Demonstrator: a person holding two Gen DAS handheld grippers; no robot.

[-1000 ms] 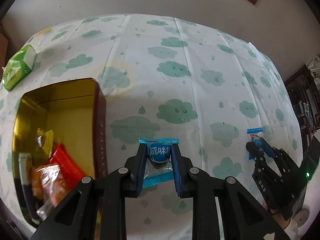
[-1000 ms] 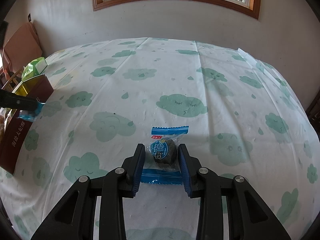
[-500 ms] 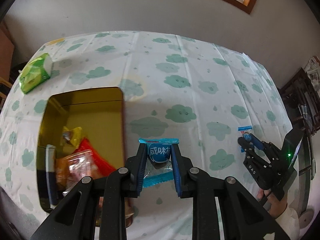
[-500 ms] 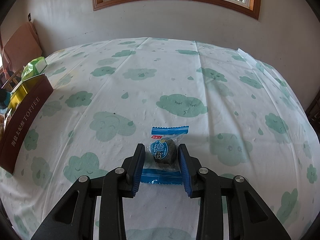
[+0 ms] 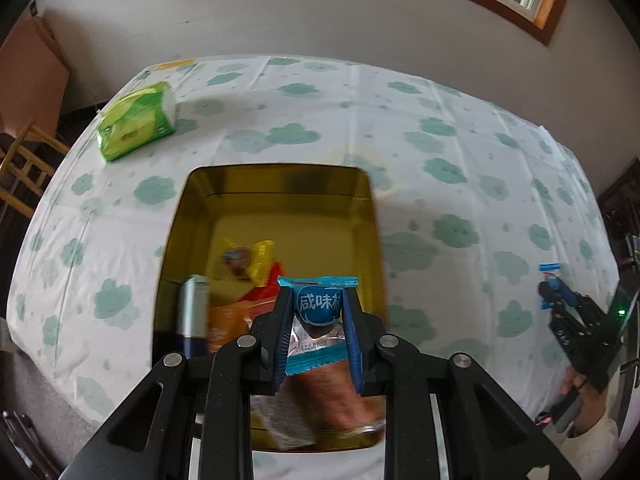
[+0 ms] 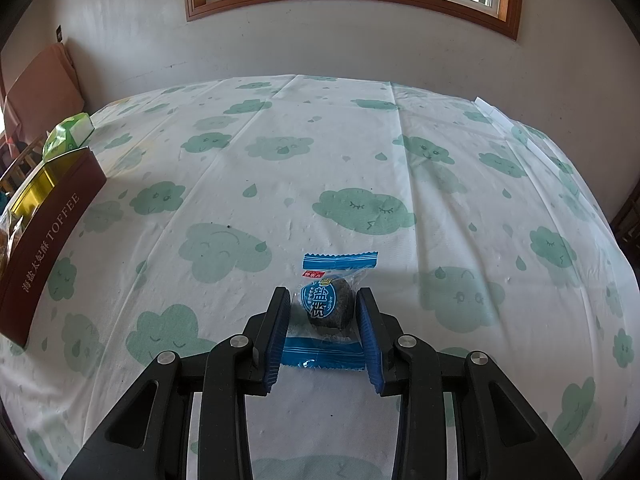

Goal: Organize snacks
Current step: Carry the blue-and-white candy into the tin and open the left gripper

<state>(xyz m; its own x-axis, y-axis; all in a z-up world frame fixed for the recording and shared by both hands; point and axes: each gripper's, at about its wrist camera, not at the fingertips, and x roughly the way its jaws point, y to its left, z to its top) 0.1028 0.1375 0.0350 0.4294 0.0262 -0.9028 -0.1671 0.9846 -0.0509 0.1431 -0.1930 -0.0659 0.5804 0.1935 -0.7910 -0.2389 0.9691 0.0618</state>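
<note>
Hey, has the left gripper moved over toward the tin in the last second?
Yes. The left gripper, shut on its blue snack packet, has swung left: the gold tin, earlier off to its left, now lies directly beneath it.

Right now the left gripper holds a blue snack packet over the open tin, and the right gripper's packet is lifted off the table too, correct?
Not quite. The left gripper does hold its blue snack packet over the open tin. But in the right wrist view, the right gripper straddles the other packet, which lies on the table.
</note>
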